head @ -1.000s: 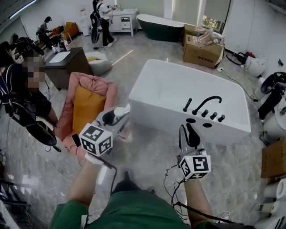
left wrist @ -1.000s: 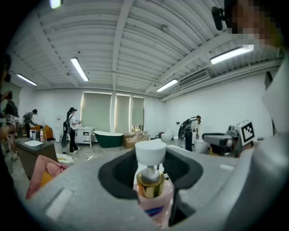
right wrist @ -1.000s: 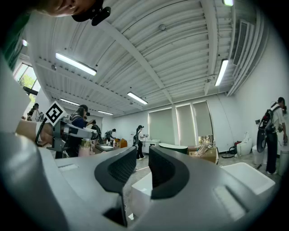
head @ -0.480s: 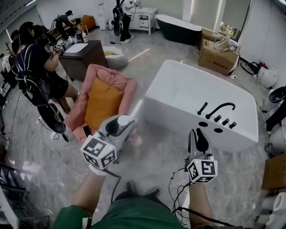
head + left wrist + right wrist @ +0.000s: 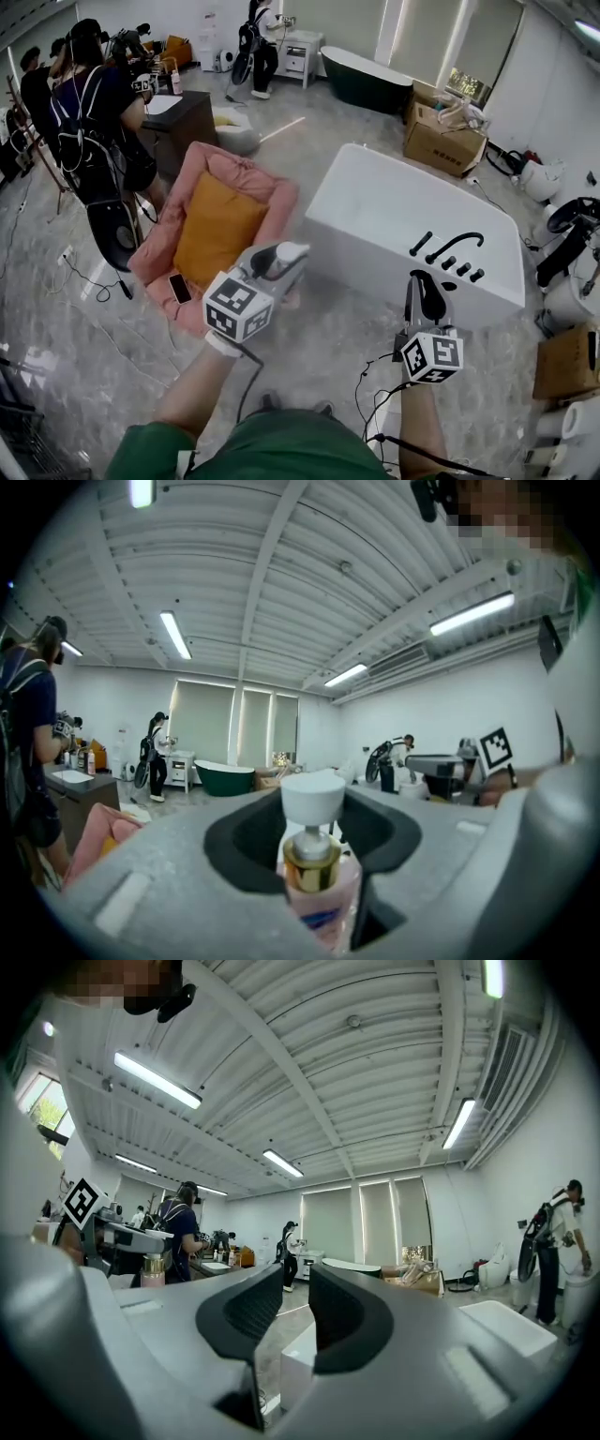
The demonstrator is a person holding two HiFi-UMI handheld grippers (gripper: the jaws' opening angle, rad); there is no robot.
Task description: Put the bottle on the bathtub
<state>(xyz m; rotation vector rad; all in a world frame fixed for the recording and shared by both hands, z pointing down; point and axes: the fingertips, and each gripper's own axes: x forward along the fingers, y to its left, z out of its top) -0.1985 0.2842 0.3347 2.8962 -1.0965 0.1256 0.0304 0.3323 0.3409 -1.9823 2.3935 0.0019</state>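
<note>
My left gripper (image 5: 278,262) is shut on a pink bottle (image 5: 284,254) with a white cap and gold collar. It hangs above the floor, just off the near left corner of the white bathtub (image 5: 375,202). In the left gripper view the bottle (image 5: 314,874) stands upright between the grey fingers (image 5: 141,874). The right gripper (image 5: 429,296) hovers in front of the tub's near wall, below the black faucet (image 5: 455,246), shut with nothing in it. From the right gripper view (image 5: 295,1312) I see the bottle (image 5: 153,1269) at the left and a tub corner (image 5: 298,1358) below.
A pink armchair with an orange cushion (image 5: 217,225) stands left of the tub, a phone (image 5: 178,288) on its edge. People stand at the far left by a dark table (image 5: 185,117). Cardboard box (image 5: 436,141) and dark green tub (image 5: 361,80) lie beyond. Cables trail on the floor.
The head view has swung, so tub and chair sit differently in frame. Both grippers have shifted slightly right, the bottle still held. A person in dark clothes is now standing at the left.
</note>
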